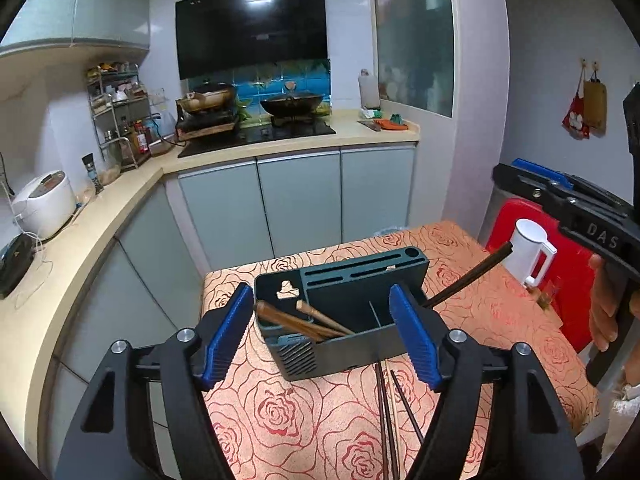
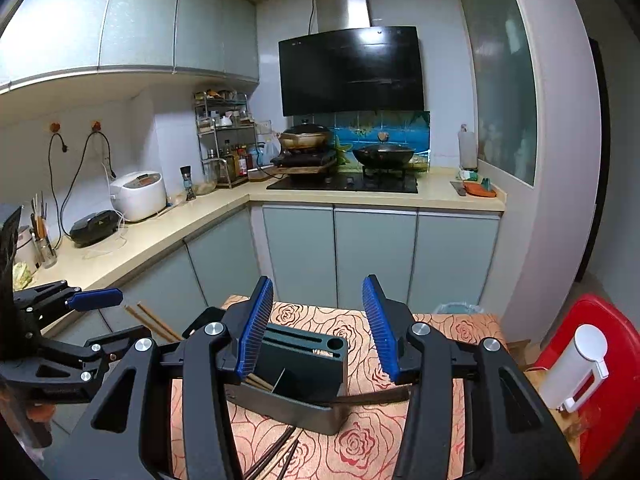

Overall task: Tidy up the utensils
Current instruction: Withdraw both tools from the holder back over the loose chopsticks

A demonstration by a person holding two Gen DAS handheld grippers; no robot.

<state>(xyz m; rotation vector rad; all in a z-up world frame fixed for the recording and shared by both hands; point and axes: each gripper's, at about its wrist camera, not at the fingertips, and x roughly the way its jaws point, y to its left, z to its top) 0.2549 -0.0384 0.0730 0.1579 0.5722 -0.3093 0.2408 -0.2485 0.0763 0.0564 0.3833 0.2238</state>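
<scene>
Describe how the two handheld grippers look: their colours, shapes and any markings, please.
Both are matte black plastic with triangular cut-outs and silver pivot bolts. The left gripper and the right gripper have blue ribbed finger pads. The right gripper's body bears the letters "DAS", and a bare hand grips its handle.

We see both views evenly lit by soft indoor light from above, a little dim, with a cool cast. Glare sits on the glossy range hood [image 1: 251, 28] in both views, brightest on its steel chimney. Shadows on the tablecloth [image 1: 304, 412] are faint. Fisheye distortion bows the counter [image 1: 80, 240] and walls, and black vignetting fills the corners. Focus is fairly sharp throughout.
</scene>
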